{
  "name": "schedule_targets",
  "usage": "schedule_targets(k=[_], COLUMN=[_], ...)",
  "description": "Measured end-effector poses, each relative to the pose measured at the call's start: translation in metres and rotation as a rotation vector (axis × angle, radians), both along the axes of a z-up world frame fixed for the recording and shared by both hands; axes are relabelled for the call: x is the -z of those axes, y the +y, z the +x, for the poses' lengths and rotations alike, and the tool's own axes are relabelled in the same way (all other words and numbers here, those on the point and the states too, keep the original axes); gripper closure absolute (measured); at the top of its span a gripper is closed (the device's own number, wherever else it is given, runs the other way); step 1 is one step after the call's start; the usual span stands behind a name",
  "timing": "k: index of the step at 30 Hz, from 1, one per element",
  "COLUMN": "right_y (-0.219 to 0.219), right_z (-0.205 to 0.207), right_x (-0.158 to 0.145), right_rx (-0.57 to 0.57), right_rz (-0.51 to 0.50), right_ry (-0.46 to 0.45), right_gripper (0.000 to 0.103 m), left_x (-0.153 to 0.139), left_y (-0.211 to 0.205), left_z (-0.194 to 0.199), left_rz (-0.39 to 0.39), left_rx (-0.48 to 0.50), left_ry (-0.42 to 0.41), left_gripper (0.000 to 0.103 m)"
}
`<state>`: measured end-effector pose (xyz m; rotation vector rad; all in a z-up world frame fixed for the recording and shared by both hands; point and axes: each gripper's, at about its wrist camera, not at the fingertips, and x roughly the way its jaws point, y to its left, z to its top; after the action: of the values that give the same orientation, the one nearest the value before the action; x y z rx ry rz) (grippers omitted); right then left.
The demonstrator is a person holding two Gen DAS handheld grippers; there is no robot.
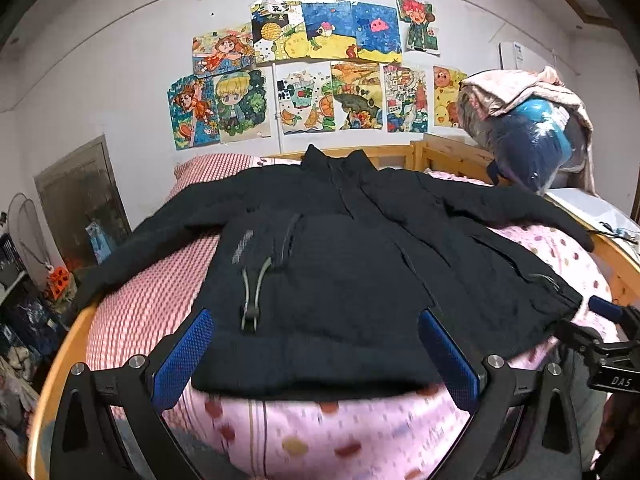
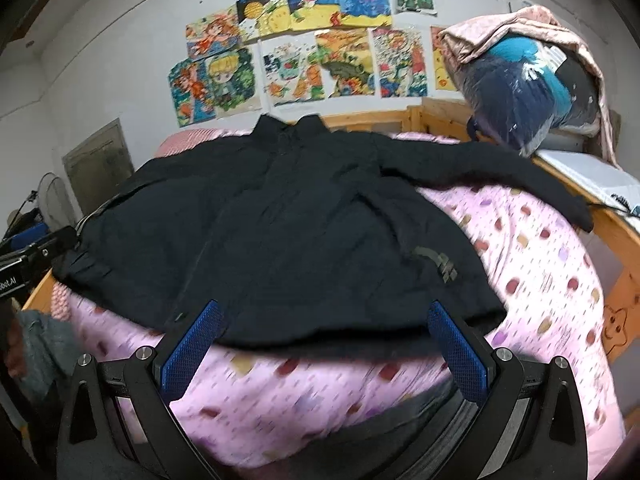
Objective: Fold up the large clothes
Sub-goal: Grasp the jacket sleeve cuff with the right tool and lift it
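A bed (image 1: 132, 304) with a wooden frame and pink bedding fills most of both views, a red-checked cover on its left part and a dotted pink quilt (image 2: 532, 264) on the right and near side. Spread flat across it, front up and collar toward the wall of children's drawings (image 1: 304, 68), lies the black jacket (image 1: 340, 264): both sleeves are stretched out to the sides, the left one running off toward the bed's left edge, the right one reaching toward the wooden rail on the right. The hem lies nearest the cameras. No fold shows anywhere in the garment, so the task looks to be at its very start, with the laying-out done and every fold of sleeves and body left to make. At the far right, a plastic-wrapped bundle (image 1: 528, 140) sits under a pinkish blanket. The left gripper (image 1: 316, 352) hovers just at the hem, jaws wide apart and holding nothing; the right gripper (image 2: 326, 348) does likewise near the hem's right part, jaws spread wide and empty. A grey elastic drawcord (image 1: 252, 288) with its toggle lies on the jacket's lower left front.
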<state>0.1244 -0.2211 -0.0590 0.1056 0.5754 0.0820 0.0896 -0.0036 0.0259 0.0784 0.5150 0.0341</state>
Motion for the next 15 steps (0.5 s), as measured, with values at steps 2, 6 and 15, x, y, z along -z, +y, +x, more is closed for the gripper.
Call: schedule_targets(k=[2,6,15], right_y=[-0.008,-0.022,-0.043], right_z=[0.010,0.030,0.070], right_x=[-0.007,-0.025,-0.061], right_rx=[0.027,0.082,0.142], right_rz=[-0.009,-0.059,-0.199], right_ry=[-0.028,-0.102,-0.215], right_gripper=[0.001,0.001,0.001], left_x=[-0.005,-0.017,-0.034], left_y=[0.001,0.001,-0.008], left_z=[0.014,0.043,0.110], left_rz=[0.002,0.014,0.040], left_rx=[-0.003,-0.012,0.025], left_ry=[0.002,0.006,0.035], left_gripper=[0.000,0.000,0.000])
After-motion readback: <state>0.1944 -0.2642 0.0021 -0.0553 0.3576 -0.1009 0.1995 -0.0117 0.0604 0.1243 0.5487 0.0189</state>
